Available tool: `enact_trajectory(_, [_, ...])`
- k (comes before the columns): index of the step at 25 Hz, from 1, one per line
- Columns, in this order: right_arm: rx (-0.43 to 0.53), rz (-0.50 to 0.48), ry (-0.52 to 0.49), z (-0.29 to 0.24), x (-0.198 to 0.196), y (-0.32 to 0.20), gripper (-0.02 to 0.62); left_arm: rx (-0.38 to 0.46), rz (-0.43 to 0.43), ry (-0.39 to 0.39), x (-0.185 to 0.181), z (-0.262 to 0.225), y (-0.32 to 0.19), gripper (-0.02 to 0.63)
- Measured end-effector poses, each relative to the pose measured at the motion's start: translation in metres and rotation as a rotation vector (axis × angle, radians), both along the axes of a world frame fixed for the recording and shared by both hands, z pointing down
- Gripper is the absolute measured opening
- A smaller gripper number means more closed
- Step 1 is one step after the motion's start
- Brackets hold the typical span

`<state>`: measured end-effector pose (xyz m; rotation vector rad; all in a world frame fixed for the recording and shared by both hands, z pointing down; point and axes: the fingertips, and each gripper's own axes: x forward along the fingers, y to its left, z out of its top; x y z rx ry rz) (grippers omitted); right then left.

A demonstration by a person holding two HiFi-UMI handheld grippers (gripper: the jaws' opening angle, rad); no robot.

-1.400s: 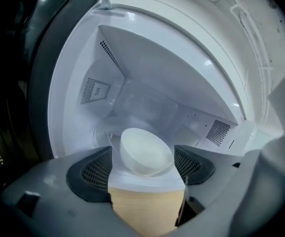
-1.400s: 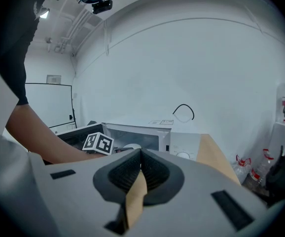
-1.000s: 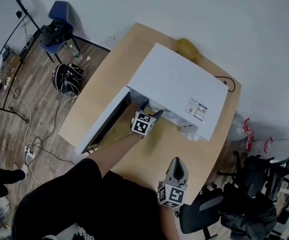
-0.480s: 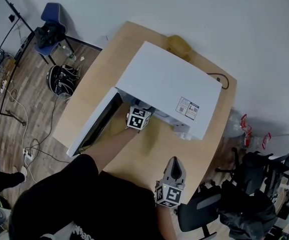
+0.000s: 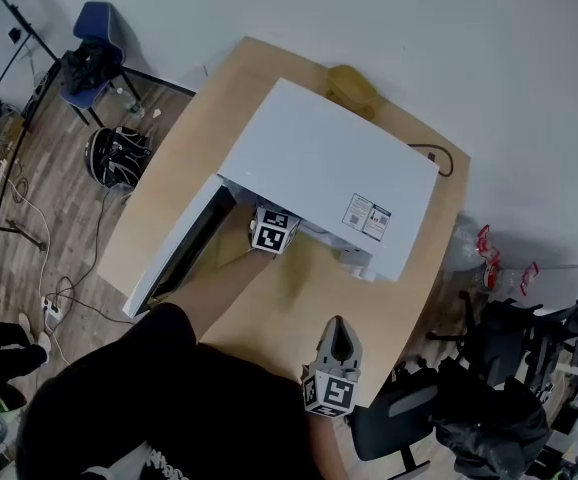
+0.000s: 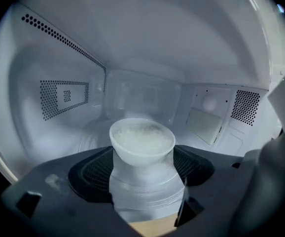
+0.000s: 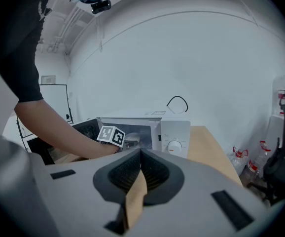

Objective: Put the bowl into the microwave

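White bowl [image 6: 141,141] inside microwave [image 5: 329,163] — door [image 5: 174,253] open

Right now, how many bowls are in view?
1. The bowl is gripped between the jaws of the left gripper, inside the microwave. The right gripper holds none. Others could be hidden behind the microwave.

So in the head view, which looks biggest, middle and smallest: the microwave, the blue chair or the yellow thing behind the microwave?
1. The microwave, by far the largest.
2. The blue chair; it stands farther off on the floor, so it may look smaller than it is.
3. The yellow thing, smallest.
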<state>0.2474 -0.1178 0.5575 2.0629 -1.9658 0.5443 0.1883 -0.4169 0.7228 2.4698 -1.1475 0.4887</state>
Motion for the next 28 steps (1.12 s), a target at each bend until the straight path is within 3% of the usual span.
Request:
enact_trajectory(6, [-0.002,-0.002,0.027,-0.002,-0.003,0.005,0.06,0.002,0.006,0.004,-0.004,-0.001,0.004,0.362])
enact_trajectory(11, [0.024,0.121,-0.056,-0.015,0.01,0.014,0.06,-0.004,0.039,-0.021,-0.02,-0.01,0.022,0.362])
enact_trajectory(13, [0.045,0.135,-0.043,-0.023,0.008,0.015,0.06,-0.004,0.046,-0.018,-0.03,-0.015,0.033,0.362])
enact_trajectory(19, [0.081,0.108,0.008,-0.041,-0.035,0.032,0.06,-0.043,0.029,0.044,-0.074,-0.037,0.081,0.362])
enact_trajectory(23, [0.098,0.13,-0.012,-0.049,-0.065,0.057,0.06,-0.069,0.029,0.092,-0.107,-0.057,0.124,0.362])
enact_trajectory(28, [0.116,0.164,-0.015,-0.066,-0.092,0.091,0.06,-0.052,0.108,0.154,-0.137,-0.096,0.186,0.362])
